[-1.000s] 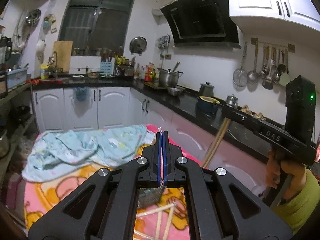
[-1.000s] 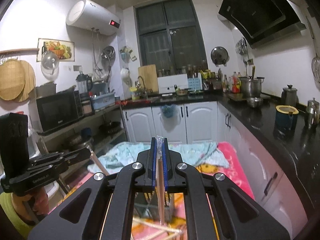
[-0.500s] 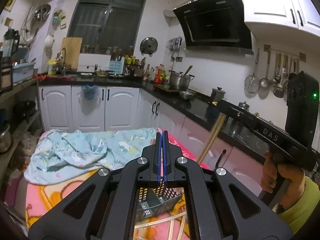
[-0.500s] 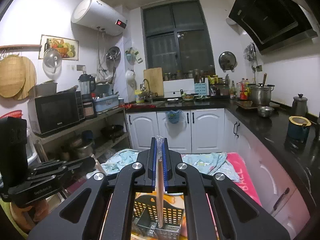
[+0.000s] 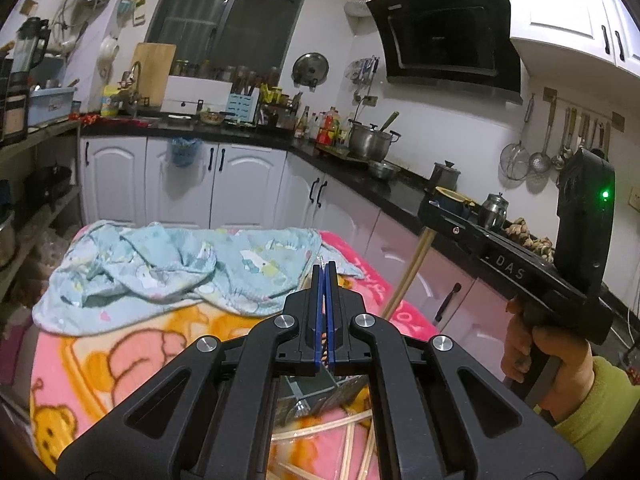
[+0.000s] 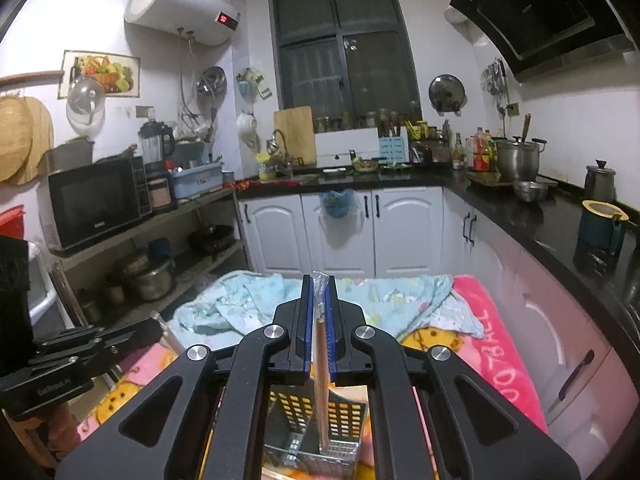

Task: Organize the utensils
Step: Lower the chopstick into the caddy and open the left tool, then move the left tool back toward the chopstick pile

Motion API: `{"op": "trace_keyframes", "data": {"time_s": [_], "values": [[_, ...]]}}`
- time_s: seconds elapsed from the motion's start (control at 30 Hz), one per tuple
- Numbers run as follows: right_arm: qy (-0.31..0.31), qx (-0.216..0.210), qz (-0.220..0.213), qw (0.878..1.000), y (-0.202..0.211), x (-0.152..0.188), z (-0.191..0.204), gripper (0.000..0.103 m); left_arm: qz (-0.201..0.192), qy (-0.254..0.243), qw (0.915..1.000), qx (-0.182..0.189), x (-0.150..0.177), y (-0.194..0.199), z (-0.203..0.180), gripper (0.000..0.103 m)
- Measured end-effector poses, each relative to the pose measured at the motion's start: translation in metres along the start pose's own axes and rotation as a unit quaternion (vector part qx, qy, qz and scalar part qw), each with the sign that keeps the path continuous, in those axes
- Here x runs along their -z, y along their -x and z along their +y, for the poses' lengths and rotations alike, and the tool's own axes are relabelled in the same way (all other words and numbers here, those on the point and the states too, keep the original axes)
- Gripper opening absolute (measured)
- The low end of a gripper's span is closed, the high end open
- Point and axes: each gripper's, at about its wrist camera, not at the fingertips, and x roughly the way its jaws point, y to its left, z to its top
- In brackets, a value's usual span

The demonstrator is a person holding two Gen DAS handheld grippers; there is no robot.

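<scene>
My right gripper [image 6: 319, 300] is shut on a wrapped pair of wooden chopsticks [image 6: 321, 384] that hangs down into a grey slotted utensil basket [image 6: 320, 436] below it. In the left wrist view the right gripper [image 5: 430, 210] shows at the right with the chopsticks [image 5: 408, 276] slanting down from it. My left gripper [image 5: 324, 280] is shut, with a thin plastic-wrapped piece between its pads; what it is cannot be told. The basket [image 5: 320, 396] shows under the left gripper. Several loose wrapped chopsticks [image 5: 320, 432] lie on the blanket beside it.
A pink and orange cartoon blanket [image 5: 120, 360] covers the table, with a crumpled light-blue cloth [image 5: 176, 268] at its far end. White cabinets and a black counter [image 6: 540, 220] with pots run along the right and back. Shelves with a microwave [image 6: 96, 200] stand left.
Both grippers have tilted up and then dipped a little. The basket has come into view under them, and the right gripper's chopsticks now hang inside it.
</scene>
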Motion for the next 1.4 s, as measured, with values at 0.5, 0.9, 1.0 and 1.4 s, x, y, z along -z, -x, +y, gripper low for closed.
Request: {"op": "trace_keyframes", "data": {"time_s": [0.5, 0.9, 1.0, 1.4], "values": [[-0.024, 0.023, 0.006, 0.999, 0.020, 0.024, -0.020, 0.053, -0.024, 0.038, 0.9967, -0.068, 0.022, 0.029, 0.033, 0.072], [-0.003, 0.012, 0.027, 1.000, 0.051, 0.053, -0.013, 0.059, -0.043, 0.058, 0.9938, -0.085, 0.042, 0.064, 0.037, 0.092], [0.001, 0.010, 0.031, 0.999, 0.058, 0.063, -0.008, 0.059, -0.036, 0.064, 0.9932, -0.090, 0.051, 0.068, 0.039, 0.092], [0.026, -0.005, 0.049, 0.998, 0.080, 0.094, 0.015, 0.059, -0.009, 0.074, 0.9920, -0.102, 0.090, 0.084, 0.043, 0.092]]}}
